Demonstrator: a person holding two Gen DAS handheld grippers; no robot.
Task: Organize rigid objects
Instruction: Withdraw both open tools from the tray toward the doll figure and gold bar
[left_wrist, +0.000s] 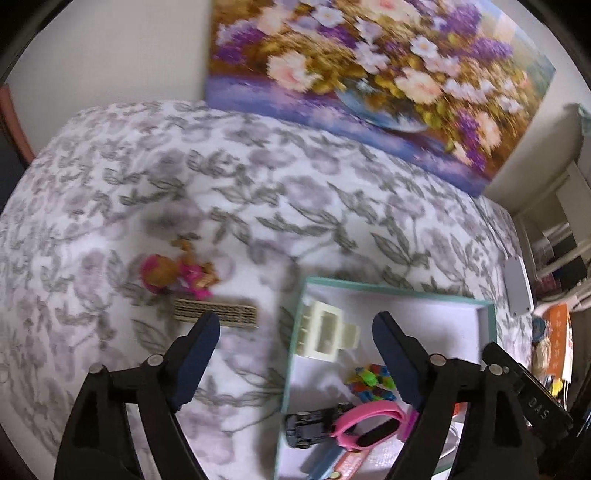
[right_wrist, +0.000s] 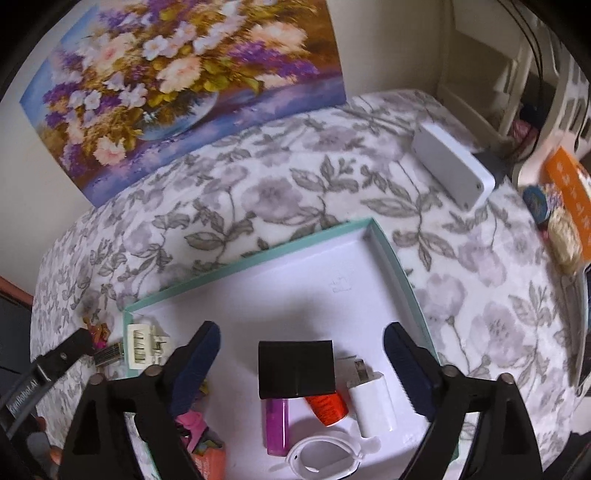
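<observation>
A teal-rimmed tray (left_wrist: 399, 291) with a white floor lies on the flowered bedspread. My left gripper (left_wrist: 295, 321) hangs open above its left corner, over a cream plastic toy piece (left_wrist: 325, 332) that its pads do not touch. Nearer in the tray are coloured small toys (left_wrist: 373, 384), a dark toy car (left_wrist: 310, 424) and a pink band (left_wrist: 369, 424). Left of the tray lie a pink doll (left_wrist: 173, 275) and a cardboard strip (left_wrist: 216, 314). My right gripper (right_wrist: 302, 329) is open over the tray (right_wrist: 258, 258), above a black box (right_wrist: 295, 367), purple tube (right_wrist: 277, 424), orange tube (right_wrist: 327, 408), white charger (right_wrist: 373, 402) and white ring (right_wrist: 325, 458).
A flower painting (right_wrist: 177, 85) leans on the wall behind the bed. A white rectangular box (right_wrist: 454, 170) lies at the bed's far right edge. An orange book (right_wrist: 569, 195) and shelves stand beyond that edge.
</observation>
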